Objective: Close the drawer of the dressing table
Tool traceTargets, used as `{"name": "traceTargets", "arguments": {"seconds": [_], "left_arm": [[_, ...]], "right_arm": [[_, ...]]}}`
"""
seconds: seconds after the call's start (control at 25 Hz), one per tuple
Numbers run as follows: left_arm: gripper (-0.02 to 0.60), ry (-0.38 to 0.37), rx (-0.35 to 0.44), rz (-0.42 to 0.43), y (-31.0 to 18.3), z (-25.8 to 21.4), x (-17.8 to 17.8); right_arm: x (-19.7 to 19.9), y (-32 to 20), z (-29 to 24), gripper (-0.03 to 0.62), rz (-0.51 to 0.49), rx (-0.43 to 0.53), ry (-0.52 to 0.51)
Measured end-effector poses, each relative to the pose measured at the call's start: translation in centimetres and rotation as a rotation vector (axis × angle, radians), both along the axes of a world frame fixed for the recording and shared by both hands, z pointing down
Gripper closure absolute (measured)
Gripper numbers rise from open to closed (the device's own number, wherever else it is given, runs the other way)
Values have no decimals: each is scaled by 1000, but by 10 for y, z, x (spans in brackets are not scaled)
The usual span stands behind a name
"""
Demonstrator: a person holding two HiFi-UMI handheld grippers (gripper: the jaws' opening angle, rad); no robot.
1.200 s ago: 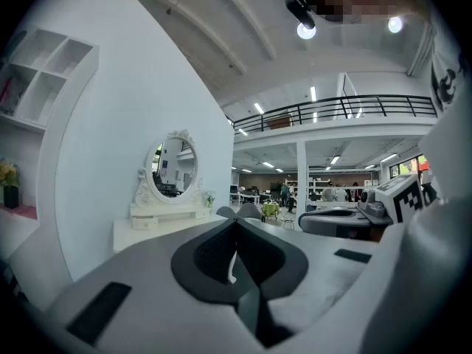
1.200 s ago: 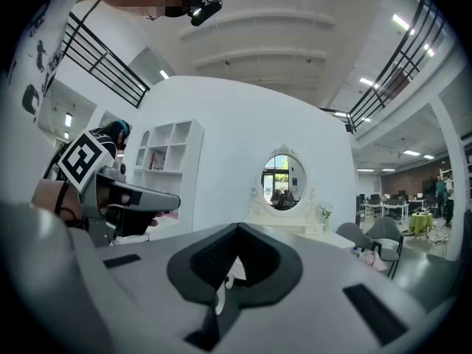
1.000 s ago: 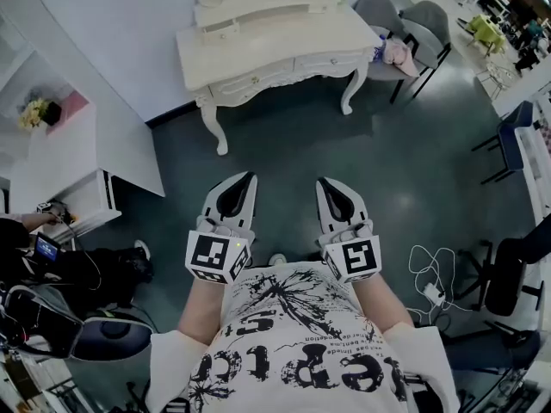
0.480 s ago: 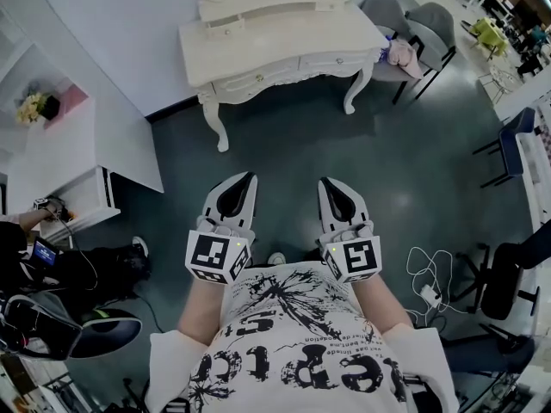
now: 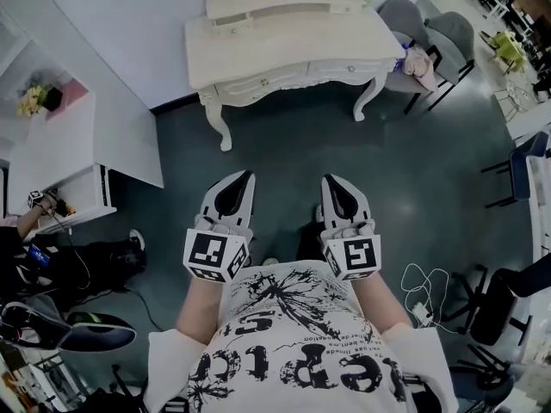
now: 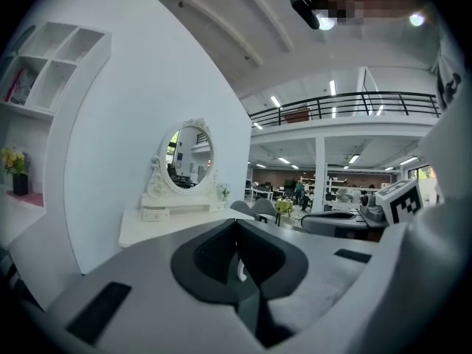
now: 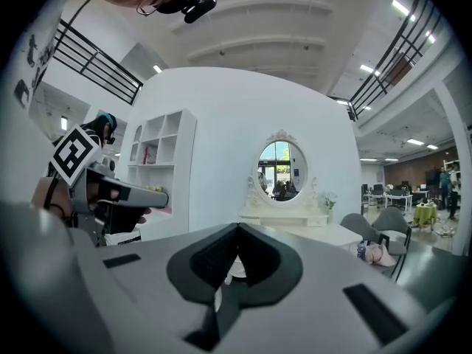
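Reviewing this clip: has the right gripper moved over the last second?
Yes. The right gripper has advanced slightly toward the dressing table: in the head view the white floor cable beside it now sits lower, and the table looks larger.

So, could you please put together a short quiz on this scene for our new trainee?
1. True or false: the left tool is gripping a drawer handle.
2. In the head view, what stands to the right of the dressing table? A) grey chairs B) a bed C) a fridge
3. Fill in: the mirror on the table is ___ in shape.
Key: 1 false; 2 A; 3 oval.
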State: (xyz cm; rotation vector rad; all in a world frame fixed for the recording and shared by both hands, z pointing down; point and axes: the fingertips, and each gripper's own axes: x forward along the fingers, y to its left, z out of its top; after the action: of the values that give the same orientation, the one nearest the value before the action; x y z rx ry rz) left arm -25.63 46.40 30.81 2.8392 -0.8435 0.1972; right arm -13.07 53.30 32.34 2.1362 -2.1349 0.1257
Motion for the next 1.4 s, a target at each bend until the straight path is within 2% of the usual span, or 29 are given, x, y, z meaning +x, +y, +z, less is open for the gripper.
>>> {"name": "traceTargets", "arguments": {"seconds": [0.24,0.44,0.56,0.76,0.88,1.12,1.4], "left_arm": [[563,-12,15,-95,-38,-8,70],[563,13,44,-179,-87,-23,137],[563,28,38,-221,-109,-24,175],[563,12,19,-260,-139,-20,227],[563,-7,6,-279,-161,-13,239],[563,-27,-12,-321,-229,4,235],[563,-9,-27,-298,-348,21,229]], "right_arm": [[83,-51,-10,577,-45,24,-31],[158,-106,-27,577,-121,45,7],[200,-131,-32,577,-164,50,27],[256,-172,-30,577,-212,18,5],[271,-201,-26,577,-230,6,-6],[270,-267,-11,577,-258,-1,-13],[255,-377,7,577,-251,-24,12]]}}
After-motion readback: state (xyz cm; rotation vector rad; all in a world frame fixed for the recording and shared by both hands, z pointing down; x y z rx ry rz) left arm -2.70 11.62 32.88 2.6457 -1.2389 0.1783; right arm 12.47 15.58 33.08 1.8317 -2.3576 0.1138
